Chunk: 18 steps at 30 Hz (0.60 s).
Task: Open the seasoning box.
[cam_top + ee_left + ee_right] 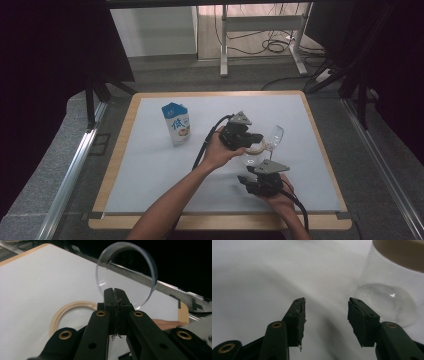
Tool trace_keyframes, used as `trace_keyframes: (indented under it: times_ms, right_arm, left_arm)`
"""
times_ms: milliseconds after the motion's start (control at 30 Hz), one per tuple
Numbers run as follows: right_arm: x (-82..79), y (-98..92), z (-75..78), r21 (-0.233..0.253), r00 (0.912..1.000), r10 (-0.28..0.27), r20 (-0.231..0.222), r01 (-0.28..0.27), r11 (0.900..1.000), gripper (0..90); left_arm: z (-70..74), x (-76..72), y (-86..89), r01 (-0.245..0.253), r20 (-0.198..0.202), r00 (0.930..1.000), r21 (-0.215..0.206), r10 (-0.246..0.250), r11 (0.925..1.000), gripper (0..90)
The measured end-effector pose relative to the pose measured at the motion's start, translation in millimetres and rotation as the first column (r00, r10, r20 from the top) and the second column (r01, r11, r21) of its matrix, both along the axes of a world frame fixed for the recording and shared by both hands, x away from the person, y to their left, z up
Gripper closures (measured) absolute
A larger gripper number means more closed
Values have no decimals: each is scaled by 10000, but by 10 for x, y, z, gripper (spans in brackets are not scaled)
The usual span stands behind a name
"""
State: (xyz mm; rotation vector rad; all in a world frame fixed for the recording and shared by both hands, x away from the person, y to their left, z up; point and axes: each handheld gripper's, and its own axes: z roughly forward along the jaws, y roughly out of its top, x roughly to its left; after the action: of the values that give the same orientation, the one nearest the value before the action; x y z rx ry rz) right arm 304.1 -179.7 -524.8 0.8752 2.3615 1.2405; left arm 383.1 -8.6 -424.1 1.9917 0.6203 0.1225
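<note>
Our left gripper (pixel 115 293): jaws pressed together on the rim of a clear lid (pixel 127 272), held tilted just above the beige-rimmed jar (pixel 72 312). Our right gripper (pixel 325 312): jaws spread, holding nothing, jar just beside it. Well to the left gripper's left we list a milk carton (pixel 176 123) on the table (pixel 150 165).

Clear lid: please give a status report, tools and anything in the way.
Left tool shut on clear lid, lifted and tilted. Right tool open, empty, beside jar. Milk carton stands apart, no obstruction.
</note>
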Motion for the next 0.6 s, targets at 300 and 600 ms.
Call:
trace_keyframes:
  times_ms: [300, 600]
  right_arm:
    - [23, 61, -14, -124, 9998, 177, -20, -177, 9998, 465]
    - [46, 122, -30, -182, 9996, 260, -65, -261, 9995, 453]
  left_arm:
    - [-127, -144, 515, -740, 13, 9972, -399, 741, 9965, 835]
    - [-431, -430, 1016, -1190, -193, 9928, -480, 1182, 9917, 538]
